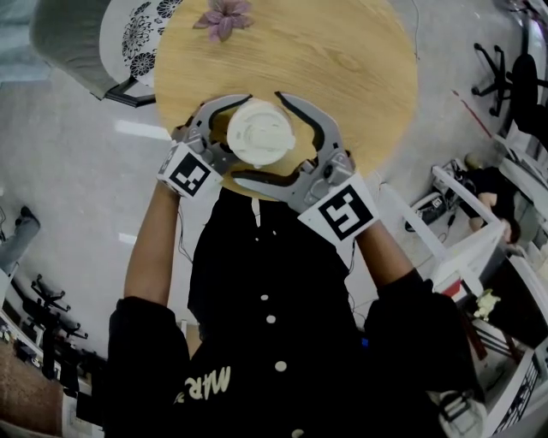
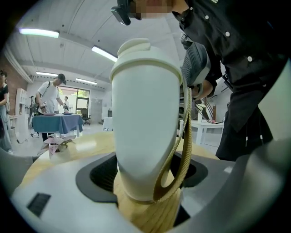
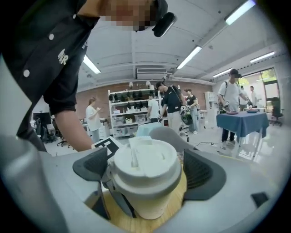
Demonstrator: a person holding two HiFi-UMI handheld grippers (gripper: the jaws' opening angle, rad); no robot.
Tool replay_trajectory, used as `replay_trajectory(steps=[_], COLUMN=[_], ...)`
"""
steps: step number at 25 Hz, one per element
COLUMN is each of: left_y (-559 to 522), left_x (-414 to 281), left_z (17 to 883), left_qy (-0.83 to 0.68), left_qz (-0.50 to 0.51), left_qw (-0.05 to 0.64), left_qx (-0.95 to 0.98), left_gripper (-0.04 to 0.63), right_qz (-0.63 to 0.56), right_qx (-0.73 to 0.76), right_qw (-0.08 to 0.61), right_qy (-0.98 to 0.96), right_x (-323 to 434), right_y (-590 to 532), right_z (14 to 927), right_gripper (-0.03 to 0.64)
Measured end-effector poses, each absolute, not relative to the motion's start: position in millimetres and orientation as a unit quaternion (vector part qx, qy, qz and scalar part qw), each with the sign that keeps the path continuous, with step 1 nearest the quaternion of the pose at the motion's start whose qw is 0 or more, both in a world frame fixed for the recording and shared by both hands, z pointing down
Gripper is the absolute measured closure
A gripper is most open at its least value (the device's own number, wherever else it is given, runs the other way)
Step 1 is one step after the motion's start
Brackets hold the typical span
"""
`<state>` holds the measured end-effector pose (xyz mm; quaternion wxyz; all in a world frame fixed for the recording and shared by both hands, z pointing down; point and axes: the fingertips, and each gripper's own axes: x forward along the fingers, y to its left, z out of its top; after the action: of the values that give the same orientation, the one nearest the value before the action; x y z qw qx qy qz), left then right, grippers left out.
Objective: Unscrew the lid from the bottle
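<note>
A white bottle (image 2: 145,123) with a tan strap loop (image 2: 185,145) stands on the round wooden table (image 1: 342,51) near its front edge. In the head view I see its white lid (image 1: 260,133) from above. My left gripper (image 1: 242,133) reaches in from the left, and its dark pads (image 2: 97,175) close on the lower body of the bottle. My right gripper (image 1: 257,137) comes from the right. Its jaws stand wide around the lid (image 3: 145,166), with a small gap on each side between lid and pads (image 3: 204,175).
A purple paper flower (image 1: 224,15) lies at the table's far edge. A white patterned chair (image 1: 128,34) stands at the far left. White desks and office chairs (image 1: 505,77) are off to the right. Several people stand in the room behind (image 3: 234,98).
</note>
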<state>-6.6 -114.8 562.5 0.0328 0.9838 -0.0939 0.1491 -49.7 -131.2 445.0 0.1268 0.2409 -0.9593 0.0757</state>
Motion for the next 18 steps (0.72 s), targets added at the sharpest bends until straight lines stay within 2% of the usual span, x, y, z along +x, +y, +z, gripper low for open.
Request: replay_trajectory(steps=[1,2,6,13,18], left_y=[-116,-117,-116,-113,-113], left_x=[-6,-5,-5,-8,-7], left_z=[560,558,559,565,563], left_qy=[-0.097,-0.1,-0.097,-0.083,-0.09], left_qz=[0.139,0.127,0.135,0.164,0.156], left_qw=[0.032,0.032,0.034,0.024,0.023], left_qx=[0.985,0.986,0.986,0.983,0.983], left_gripper=[0.241,0.241,0.241,0.241,0.241], right_qz=[0.074,0.071,0.048,0.006,0.025], right_qx=[0.252,0.259,0.207,-0.067,-0.038], right_qw=[0.128,0.128,0.132,0.133,0.159], right_qy=[-0.956,-0.955,-0.968,-0.989,-0.986], right_x=[-50,-50,-52,-58,-54], right_y=[-133,-134,-132,-112,-115], right_z=[446,447,444,443,446], right_gripper=[0.11,0.158,0.156,0.155,0.143])
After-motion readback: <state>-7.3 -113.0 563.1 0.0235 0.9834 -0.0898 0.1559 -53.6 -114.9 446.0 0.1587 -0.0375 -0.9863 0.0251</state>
